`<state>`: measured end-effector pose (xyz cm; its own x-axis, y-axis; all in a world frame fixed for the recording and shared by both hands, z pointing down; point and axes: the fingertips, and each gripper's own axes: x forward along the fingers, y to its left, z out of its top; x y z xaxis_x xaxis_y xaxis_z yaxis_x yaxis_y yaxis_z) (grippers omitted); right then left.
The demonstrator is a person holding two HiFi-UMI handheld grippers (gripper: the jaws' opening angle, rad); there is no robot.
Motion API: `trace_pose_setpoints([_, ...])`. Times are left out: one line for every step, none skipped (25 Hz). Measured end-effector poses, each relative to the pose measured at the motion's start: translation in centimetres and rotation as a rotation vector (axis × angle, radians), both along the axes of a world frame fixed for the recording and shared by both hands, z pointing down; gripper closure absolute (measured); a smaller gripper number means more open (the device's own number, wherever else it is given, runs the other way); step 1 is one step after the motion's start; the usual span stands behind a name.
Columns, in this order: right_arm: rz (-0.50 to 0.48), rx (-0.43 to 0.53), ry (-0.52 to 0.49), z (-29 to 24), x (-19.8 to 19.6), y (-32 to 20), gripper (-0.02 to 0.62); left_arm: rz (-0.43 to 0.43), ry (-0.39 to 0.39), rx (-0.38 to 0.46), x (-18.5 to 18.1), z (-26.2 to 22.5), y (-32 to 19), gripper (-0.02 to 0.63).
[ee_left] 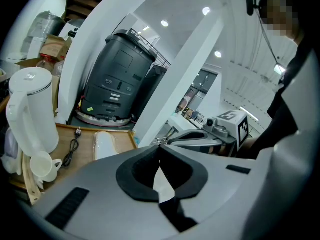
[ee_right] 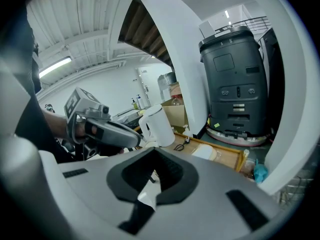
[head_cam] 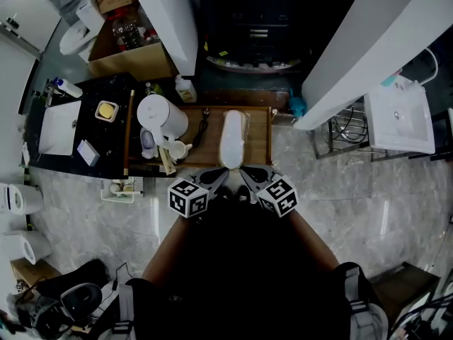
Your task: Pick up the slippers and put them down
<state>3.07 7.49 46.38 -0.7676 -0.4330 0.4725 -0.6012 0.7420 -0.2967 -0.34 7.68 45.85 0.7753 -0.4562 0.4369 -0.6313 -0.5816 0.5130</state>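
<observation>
I held my left gripper [head_cam: 224, 178] and right gripper [head_cam: 245, 178] pressed shut and empty at the wooden tray's [head_cam: 260, 147] near edge. The white slipper [head_cam: 233, 139] lay just beyond, with the kettle [head_cam: 161, 117] crowding the tray's left end.

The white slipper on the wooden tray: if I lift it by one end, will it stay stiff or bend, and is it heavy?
The slipper looks thin and flat, so it is probably light and may droop if lifted by one end. It lies flat on the tray, so rolling or tipping seems unlikely.
</observation>
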Motion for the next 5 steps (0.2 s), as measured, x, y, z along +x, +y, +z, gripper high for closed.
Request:
trace_pose_setpoints([-0.001,0.0,0.0,0.0,0.01,-0.01,0.589,0.001,0.0,0.0,0.06,0.0,-0.01,0.594])
trace_pose_setpoints([-0.003,0.001,0.0,0.01,0.02,-0.02,0.589,0.001,0.0,-0.001,0.11,0.02,-0.02,0.595])
trace_pose_setpoints([-0.005,0.001,0.0,0.02,0.03,-0.02,0.589,0.001,0.0,-0.002,0.17,0.05,-0.01,0.594])
trace_pose_setpoints([-0.007,0.002,0.001,0.03,0.03,-0.02,0.589,0.002,0.0,-0.004,0.22,0.08,0.02,0.595])
trace_pose_setpoints([-0.009,0.002,0.001,0.05,0.03,-0.01,0.589,0.002,0.0,-0.005,0.28,0.11,0.05,0.594])
